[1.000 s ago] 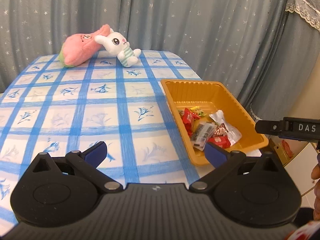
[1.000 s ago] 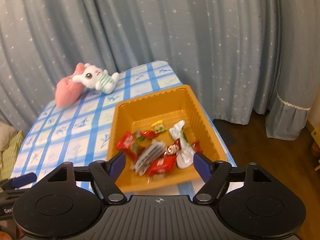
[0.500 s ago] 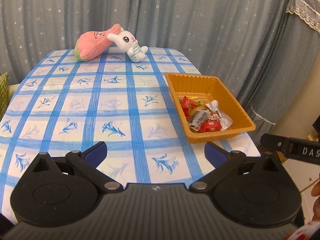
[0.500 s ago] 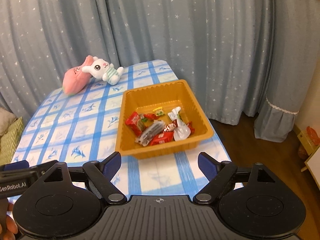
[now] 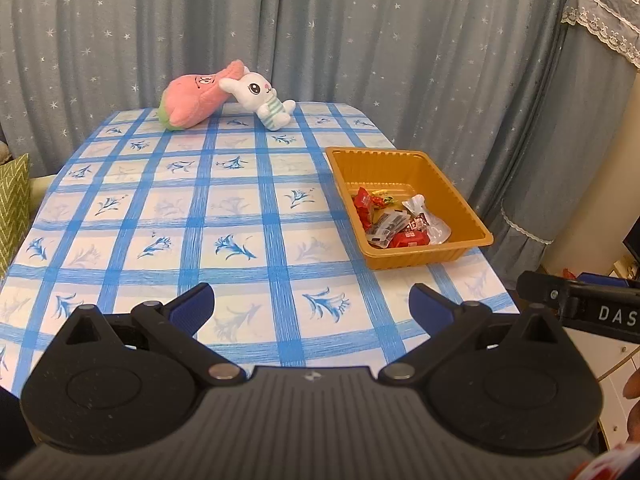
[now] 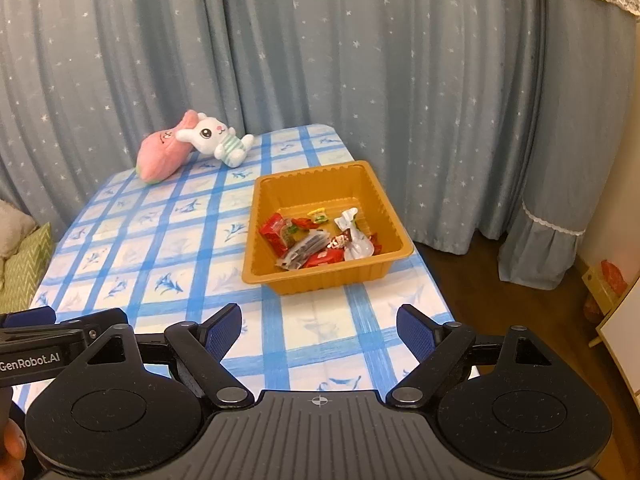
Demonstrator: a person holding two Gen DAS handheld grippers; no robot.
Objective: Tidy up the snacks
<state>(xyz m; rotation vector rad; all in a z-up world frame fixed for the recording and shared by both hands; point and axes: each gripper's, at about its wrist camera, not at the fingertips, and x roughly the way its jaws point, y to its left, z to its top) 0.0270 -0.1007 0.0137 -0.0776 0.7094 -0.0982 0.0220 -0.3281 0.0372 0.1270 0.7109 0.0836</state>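
An orange plastic tray (image 5: 472, 204) (image 6: 384, 200) stands at the right side of the blue-checked table (image 5: 224, 216) (image 6: 160, 248). Several wrapped snacks (image 5: 400, 224) (image 6: 316, 240), red, silver and clear, lie in its near half. My left gripper (image 5: 312, 306) is open and empty, held above the table's near edge, well short of the tray. My right gripper (image 6: 320, 328) is open and empty above the near right corner, just short of the tray. The right gripper's side shows in the left wrist view (image 5: 580, 304), and the left gripper's side in the right wrist view (image 6: 44, 340).
A pink plush (image 5: 192, 96) (image 6: 160, 156) and a white bunny plush (image 5: 260, 96) (image 6: 216, 140) lie at the table's far edge against a starred blue curtain (image 5: 360, 32). A green cushion (image 6: 20, 268) sits left of the table. The floor drops off to the right.
Both grippers have pulled back and up from the tray, which now looks smaller and farther off. Both stayed open and empty. The snacks in the tray have not moved.
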